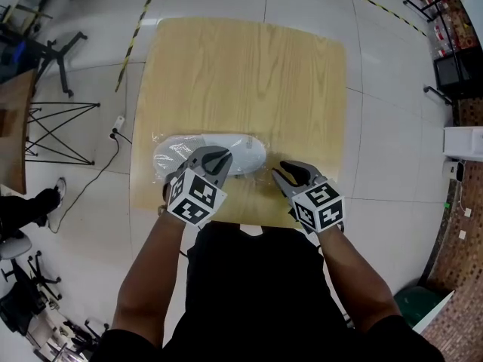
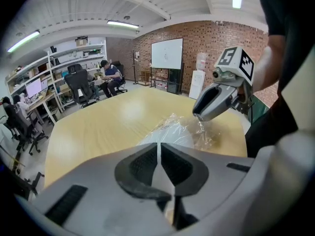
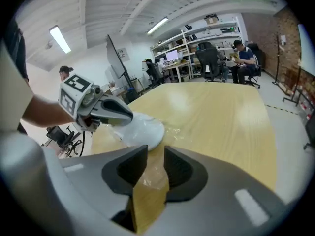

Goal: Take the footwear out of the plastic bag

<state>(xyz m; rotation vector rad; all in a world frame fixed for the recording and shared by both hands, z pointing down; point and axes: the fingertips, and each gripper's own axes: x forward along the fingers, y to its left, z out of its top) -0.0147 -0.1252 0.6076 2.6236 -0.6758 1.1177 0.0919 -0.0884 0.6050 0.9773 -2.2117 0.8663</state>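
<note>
- Our left hand-held gripper [image 1: 213,155], jaws narrow, pinches the plastic bag [image 1: 163,155].
- Our right hand-held gripper [image 1: 287,172] has its jaws apart and holds nothing.
- The white footwear [image 1: 245,153] lies bagged on the surface [image 1: 249,74].

No legible text anywhere.

1. table [image 1: 249,74]: pale wood grain, smooth, soft sheen.
2. plastic bag [image 1: 170,153]: clear thin film, crinkled, glossy.
3. footwear [image 1: 241,153]: white, smooth, looks matt under the film.
4. left gripper [image 1: 219,157], right gripper [image 1: 283,173]: grey matt plastic shells, black matt pads [image 2: 140,173].
5. floor [image 1: 385,111]: pale glossy tiles.
</note>
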